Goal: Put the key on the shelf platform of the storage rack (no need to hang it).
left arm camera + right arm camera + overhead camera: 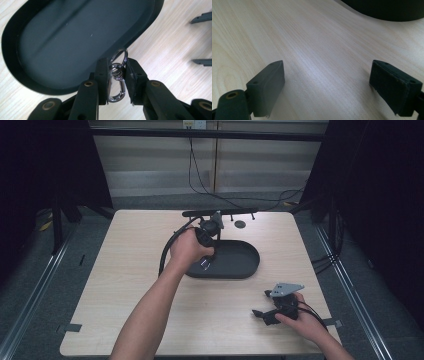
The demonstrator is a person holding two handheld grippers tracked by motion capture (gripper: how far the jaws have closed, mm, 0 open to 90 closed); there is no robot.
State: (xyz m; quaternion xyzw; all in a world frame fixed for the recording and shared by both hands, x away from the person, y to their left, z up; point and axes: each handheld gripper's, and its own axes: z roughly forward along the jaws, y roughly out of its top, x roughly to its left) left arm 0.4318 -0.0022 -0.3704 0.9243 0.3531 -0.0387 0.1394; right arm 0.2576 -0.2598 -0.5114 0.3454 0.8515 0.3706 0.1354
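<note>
A silver metal snap hook (116, 85) with a round ring at its top is pinched between the pads of my left gripper (117, 63), which is shut on it. The hook hangs over the near rim of a black oval tray (62, 37), and nothing lies in the part of the tray that I see. From the high view, my left gripper (205, 263) points down at the tray's (250, 266) left end. My right gripper (261, 303) rests low near the table's front right corner. Its jaws (325, 75) stand wide open over bare wood with nothing between them.
A black bar (220, 212) lies along the table's far edge, with a small dark disc (240, 224) just in front of it. Cables run across the floor behind the light wooden table (125, 285). Dark curtains stand at both sides.
</note>
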